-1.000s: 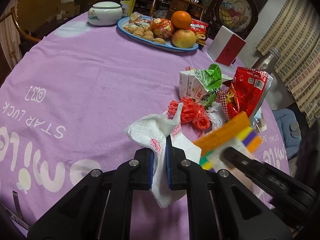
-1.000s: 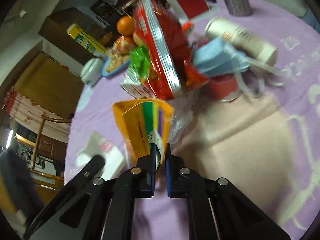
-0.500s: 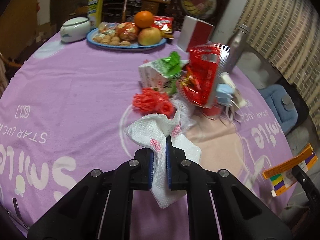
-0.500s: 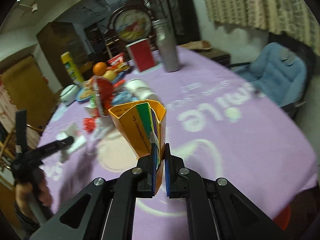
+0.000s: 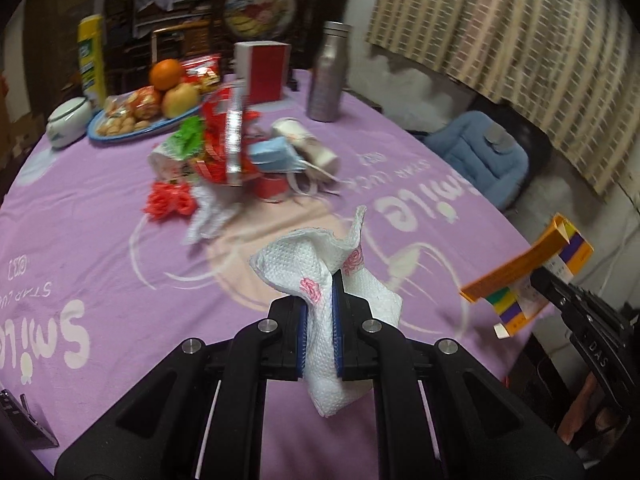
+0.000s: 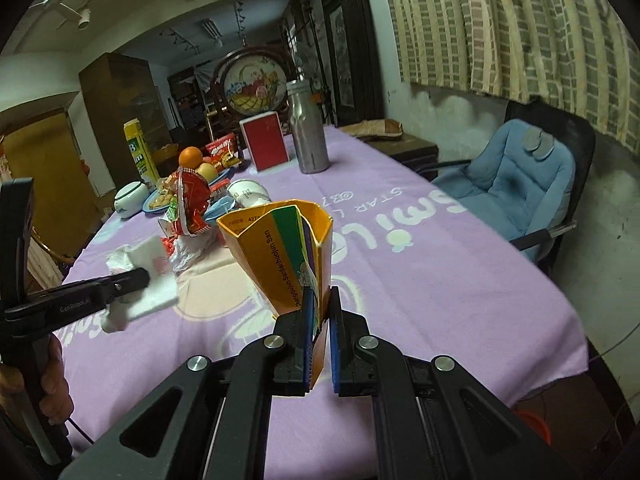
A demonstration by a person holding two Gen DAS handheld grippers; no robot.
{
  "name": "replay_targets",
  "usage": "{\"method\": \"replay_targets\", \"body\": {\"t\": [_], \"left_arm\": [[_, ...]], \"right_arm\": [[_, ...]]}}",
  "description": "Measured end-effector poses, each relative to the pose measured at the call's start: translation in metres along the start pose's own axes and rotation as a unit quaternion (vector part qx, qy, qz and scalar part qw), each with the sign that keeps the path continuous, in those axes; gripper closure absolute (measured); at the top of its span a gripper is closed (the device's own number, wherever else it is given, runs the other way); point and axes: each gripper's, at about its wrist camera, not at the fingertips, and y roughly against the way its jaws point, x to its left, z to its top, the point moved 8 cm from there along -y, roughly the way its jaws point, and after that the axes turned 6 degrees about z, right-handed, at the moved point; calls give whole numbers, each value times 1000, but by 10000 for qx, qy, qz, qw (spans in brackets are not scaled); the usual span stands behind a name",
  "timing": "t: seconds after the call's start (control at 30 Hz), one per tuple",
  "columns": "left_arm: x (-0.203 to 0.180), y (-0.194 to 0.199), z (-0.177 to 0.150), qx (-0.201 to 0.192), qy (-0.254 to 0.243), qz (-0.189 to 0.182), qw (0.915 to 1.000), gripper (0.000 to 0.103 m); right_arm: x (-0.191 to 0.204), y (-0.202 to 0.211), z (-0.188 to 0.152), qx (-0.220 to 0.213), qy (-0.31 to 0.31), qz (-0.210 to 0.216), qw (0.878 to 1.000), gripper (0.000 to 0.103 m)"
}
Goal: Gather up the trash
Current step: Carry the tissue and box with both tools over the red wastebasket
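my left gripper (image 5: 320, 332) sits bottom centre of the left wrist view, clamped tight on a white paper napkin (image 5: 320, 276) w/ pink flower print; the napkin sticks up above the pads and hangs out below them, clear of the bench (image 5: 100, 248) w/ its purple cloth. my right gripper (image 6: 319, 336) is bottom centre of the right wrist view, closed on the lower edge of an orange carton (image 6: 284, 256) w/ green and purple stripes, open end up and tilted a bit toward upper left. in the left view that carton shows at the right edge, past the bench rim. rest of the trash is piled mid-left on the bench: red snack bag (image 5: 224, 140) standing on edge, crumpled green & white carton (image 5: 176, 152) beside it on the left, blue face mask (image 5: 272, 156) touching the bag on the right, paper cup (image 5: 308, 144) on its side behind the mask, red net (image 5: 168, 200) and a clear plastic scrap (image 5: 208, 220) in front. further back, upper left: blue plate (image 5: 120, 134) of fruit and snacks, white lidded bowl (image 5: 66, 120), red box (image 5: 266, 70), metal bottle (image 5: 328, 76). blue chair (image 6: 520, 176) on the right.
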Motion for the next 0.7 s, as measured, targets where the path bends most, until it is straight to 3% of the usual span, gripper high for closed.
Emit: {"method": "replay_targets", "body": {"t": [0.3, 0.47, 0.7], "left_arm": [[-107, 16, -21, -62, -1153, -844, 9897, 92], [-168, 18, -42, 207, -1659, -1472, 9749, 92], [-255, 1, -86, 612, -2597, -1758, 9476, 92]], "right_arm": [[-58, 70, -34, -92, -311, -178, 9993, 95], [-100, 97, -61, -29, -628, -528, 9966, 96], [-184, 105, -131, 294, -1726, -1233, 9768, 96]]}}
